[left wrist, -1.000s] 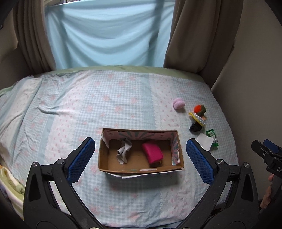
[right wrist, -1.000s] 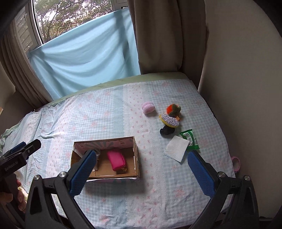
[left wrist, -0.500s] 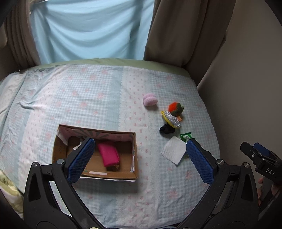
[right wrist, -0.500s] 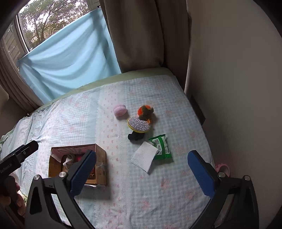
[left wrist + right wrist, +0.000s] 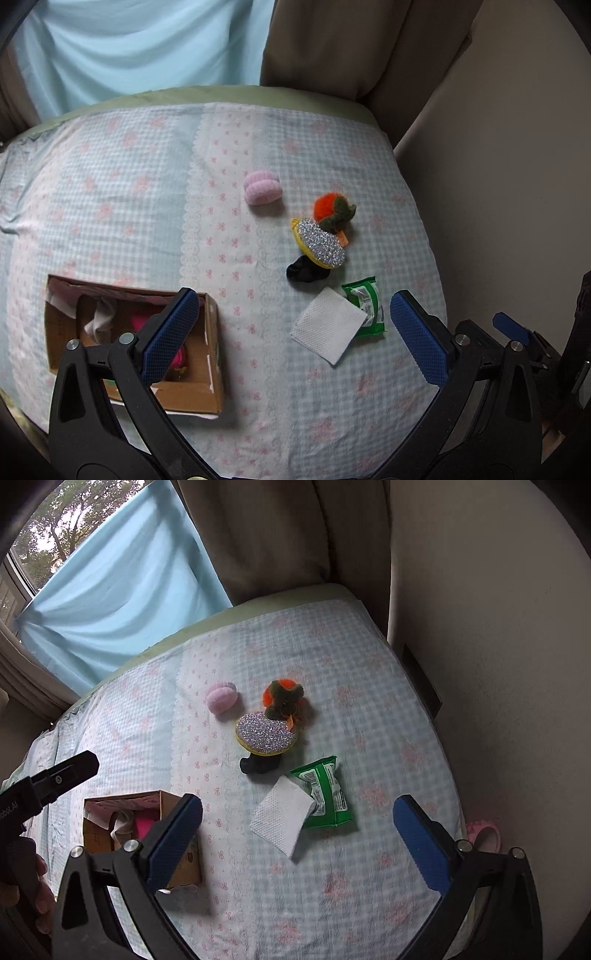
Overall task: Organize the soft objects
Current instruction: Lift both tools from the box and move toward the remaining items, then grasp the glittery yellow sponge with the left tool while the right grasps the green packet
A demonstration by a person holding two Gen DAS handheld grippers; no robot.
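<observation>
A cardboard box [image 5: 212,354] [image 5: 173,805] on the bed holds a pink pouch [image 5: 138,323] and a pale cloth [image 5: 101,317]. Right of it lie a pink plush [image 5: 261,187] [image 5: 221,698], an orange and green plush [image 5: 332,210] [image 5: 282,698], a glittery sponge [image 5: 321,245] [image 5: 265,734], a black item [image 5: 304,271] [image 5: 258,765], a white cloth [image 5: 328,330] [image 5: 282,816] and a green packet [image 5: 367,306] [image 5: 327,794]. My left gripper [image 5: 291,334] is open and empty above the white cloth. My right gripper [image 5: 297,843] is open and empty above it too.
The checked bedspread [image 5: 122,206] covers the bed. A beige wall [image 5: 498,664] runs along the right edge. Brown curtains [image 5: 351,44] and a blue sheet [image 5: 122,602] hang behind. A pink object [image 5: 484,836] lies off the bed's right side.
Both grippers have swung right, from over the box toward the loose items. The box has slid to the left of both views. Both stay open.
</observation>
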